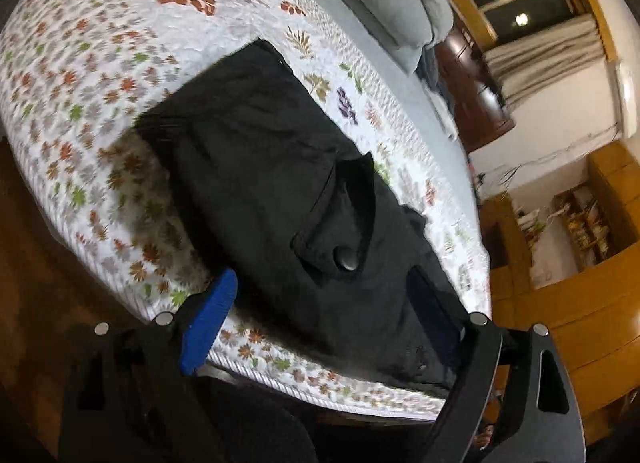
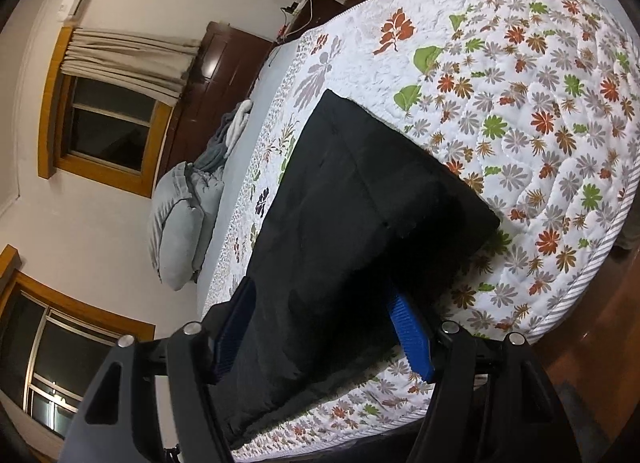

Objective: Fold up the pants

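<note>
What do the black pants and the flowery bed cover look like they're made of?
Black pants: matte woven cloth, probably cotton or a blend; soft creases, a stitched pocket flap with a shiny button. Floral bed cover: quilted printed fabric; puffy stitched lines show.

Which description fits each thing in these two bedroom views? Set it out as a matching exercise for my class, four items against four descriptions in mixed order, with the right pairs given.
Column 1
1. pants
2. quilt
3. pillow
4. curtain

Column 2
A. grey, lying near the head of the bed
B. white with a leaf print, covering the mattress
C. black, laid out flat on the bed
D. cream, bunched at the top of a window

Pairs: 1-C, 2-B, 3-A, 4-D
</note>
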Available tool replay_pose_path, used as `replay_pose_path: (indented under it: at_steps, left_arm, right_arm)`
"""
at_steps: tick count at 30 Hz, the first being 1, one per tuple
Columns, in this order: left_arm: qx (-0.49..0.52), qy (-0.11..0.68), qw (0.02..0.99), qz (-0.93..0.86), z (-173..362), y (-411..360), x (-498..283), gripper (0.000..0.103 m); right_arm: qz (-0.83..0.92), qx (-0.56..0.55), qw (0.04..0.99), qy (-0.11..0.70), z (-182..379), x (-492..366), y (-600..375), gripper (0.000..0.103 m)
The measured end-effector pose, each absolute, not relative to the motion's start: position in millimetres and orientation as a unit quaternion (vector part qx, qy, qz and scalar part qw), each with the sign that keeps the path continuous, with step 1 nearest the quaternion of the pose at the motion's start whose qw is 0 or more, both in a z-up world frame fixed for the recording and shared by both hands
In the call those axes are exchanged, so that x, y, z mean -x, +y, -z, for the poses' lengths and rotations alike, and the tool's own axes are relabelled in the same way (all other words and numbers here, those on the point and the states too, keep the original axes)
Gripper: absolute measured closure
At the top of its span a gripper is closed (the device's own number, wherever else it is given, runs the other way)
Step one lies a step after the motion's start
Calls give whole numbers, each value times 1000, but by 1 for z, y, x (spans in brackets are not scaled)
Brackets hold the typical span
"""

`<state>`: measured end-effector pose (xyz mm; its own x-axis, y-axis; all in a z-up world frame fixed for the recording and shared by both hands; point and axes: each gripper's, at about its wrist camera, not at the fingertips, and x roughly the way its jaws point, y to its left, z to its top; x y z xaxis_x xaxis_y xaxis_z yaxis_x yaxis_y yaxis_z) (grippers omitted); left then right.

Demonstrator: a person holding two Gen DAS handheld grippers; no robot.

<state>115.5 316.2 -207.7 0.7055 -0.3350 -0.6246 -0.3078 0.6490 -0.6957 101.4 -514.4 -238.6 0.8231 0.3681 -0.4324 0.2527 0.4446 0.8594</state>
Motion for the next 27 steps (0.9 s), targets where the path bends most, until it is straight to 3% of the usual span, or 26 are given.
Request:
replay_pose_path:
  at_steps: [3,4,5,7,13,22,23,24,26,27]
  left_arm:
    - [424,394,815,-23,217,321,-128,23]
    - [430,397,810,-35,223,323,-133,49]
    - [424,405,809,-43,226,324,-138,82]
    - [425,411,804,-64,233,328,-146,92]
    - [429,404,804,-86,233,337,-155,96]
    - [414,409,809,-87,234,341,-155,94]
    - [416,408,808,-87,236,343,-153,94]
    - [414,409,808,-89,236,343,-154,94]
    - [411,412,809,-91,238,342,-154,94]
    - [412,412,807,-91,240,343,-154,94]
  right_arm:
    - [-33,-527,796,295,241,-104,-516,35]
    - [-32,-528,796,294,241,-106,-518,35]
    - [-32,-527,796,295,241,-109,-519,35]
    - [-30,-527,796,295,241,-111,-521,35]
    - [-27,-532,793,295,241,-120,-531,35]
    - [-22,-543,792,280,251,-109,-541,36]
    - [-16,-537,796,278,250,-106,-542,40]
    - [-5,-527,802,280,250,-106,-543,60]
    - [13,-516,803,298,257,-109,-548,80]
    - [18,-515,801,304,261,-111,-550,85]
